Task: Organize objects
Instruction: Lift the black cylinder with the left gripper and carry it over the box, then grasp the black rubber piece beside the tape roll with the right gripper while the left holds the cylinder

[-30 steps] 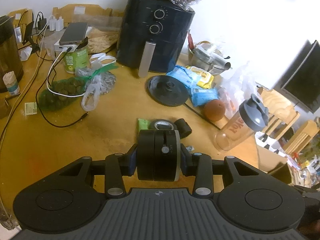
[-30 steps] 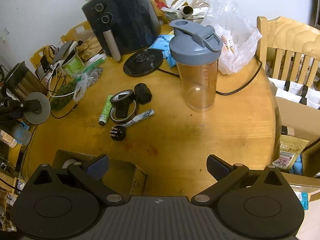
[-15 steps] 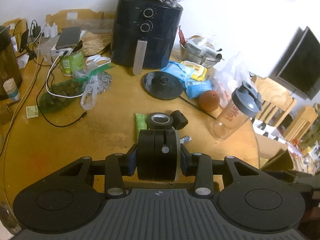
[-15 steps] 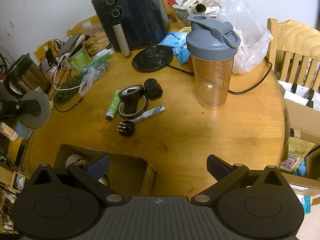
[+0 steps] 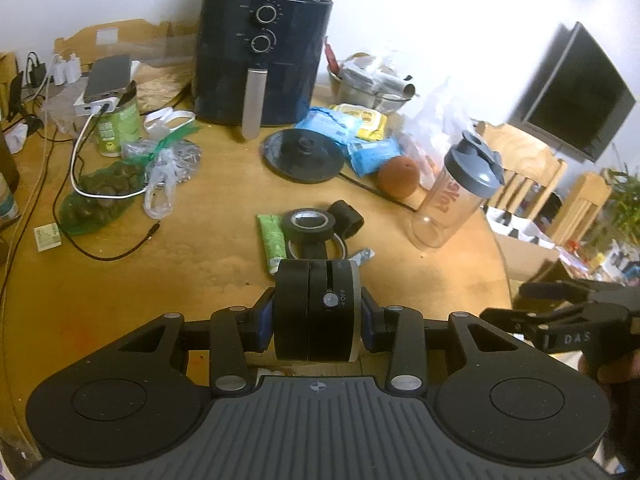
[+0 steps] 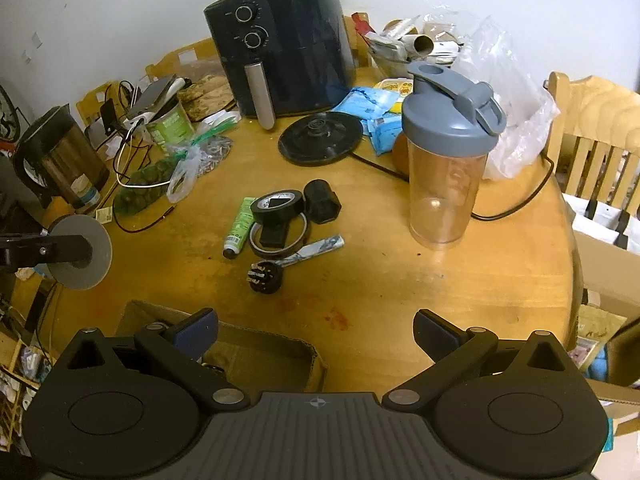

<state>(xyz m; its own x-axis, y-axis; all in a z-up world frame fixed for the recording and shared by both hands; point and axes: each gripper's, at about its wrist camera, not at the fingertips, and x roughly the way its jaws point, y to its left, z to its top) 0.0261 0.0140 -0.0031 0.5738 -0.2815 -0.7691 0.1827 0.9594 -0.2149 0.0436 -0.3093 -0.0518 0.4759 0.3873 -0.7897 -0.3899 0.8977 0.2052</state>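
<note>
My left gripper (image 5: 318,316) is shut on a black round device (image 5: 316,310) with a silver rim and an OFF switch, held above the wooden table (image 5: 120,280). In the right wrist view the same device shows as a grey disc (image 6: 80,252) at the left edge. My right gripper (image 6: 316,332) is open and empty, over an open cardboard box (image 6: 260,344) at the table's near edge. Mid-table lie a black tape roll (image 6: 278,206), a green tube (image 6: 240,226), an amber tape ring (image 6: 280,240), a small black block (image 6: 322,202), a silver sachet (image 6: 316,249) and a black plug (image 6: 266,276).
A clear shaker bottle (image 6: 448,184) with a grey lid stands to the right. At the back are a dark air fryer (image 6: 280,48), a kettle base (image 6: 320,144) with its cord, snack packets and plastic bags. A kettle (image 6: 60,160), cables and a green can crowd the left. Chairs stand at the right.
The left gripper has rolled a little, so its view sits more level, and it still holds the round device. The right gripper has drifted sideways; more of the cardboard box shows beneath it.
</note>
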